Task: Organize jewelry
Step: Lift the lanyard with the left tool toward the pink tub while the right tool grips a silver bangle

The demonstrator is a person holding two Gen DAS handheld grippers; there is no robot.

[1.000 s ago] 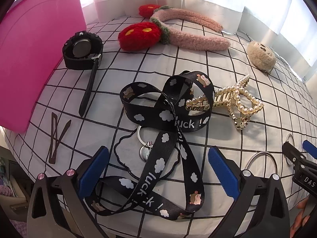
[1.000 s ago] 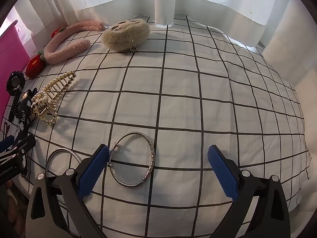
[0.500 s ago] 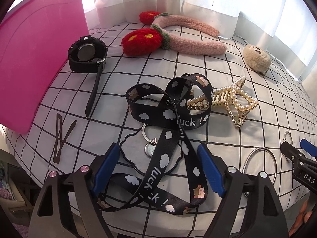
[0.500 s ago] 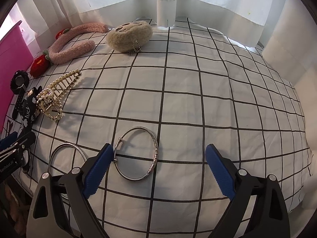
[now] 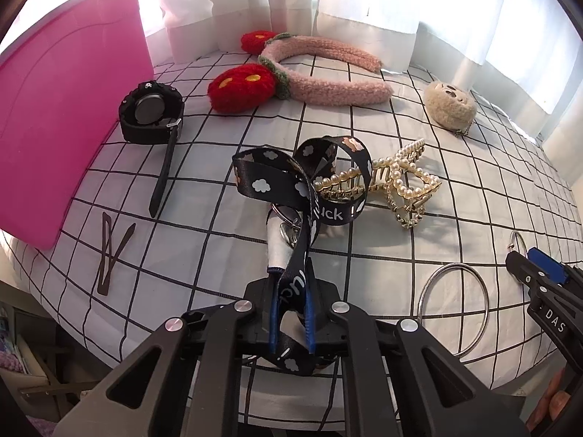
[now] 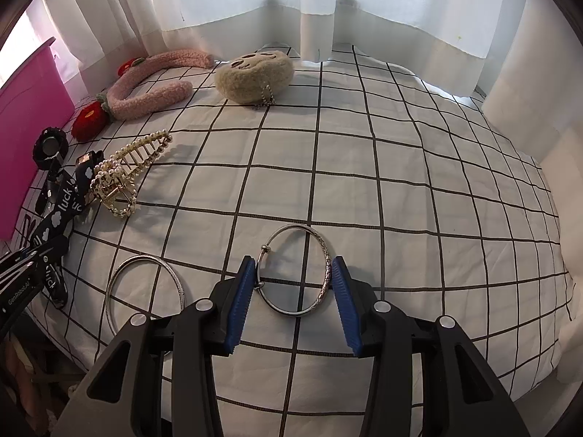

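Note:
My left gripper is shut on the black cloud-print lanyard, whose strap runs up from the jaws to a loop with a key ring and a white tag. The lanyard also shows in the right wrist view. My right gripper has its blue pads on both sides of a patterned silver bangle lying on the checked cloth, squeezing it. A plain silver bangle lies just left of it; it also shows in the left wrist view.
A pink bin stands at the left. On the cloth lie a black watch, dark hair clips, a pearl claw clip, a pink plush headband with red flowers and a beige plush charm. White curtains hang behind.
My left gripper has closed on the lanyard and pulled it up and toward me. My right gripper has moved forward and closed around the patterned bangle.

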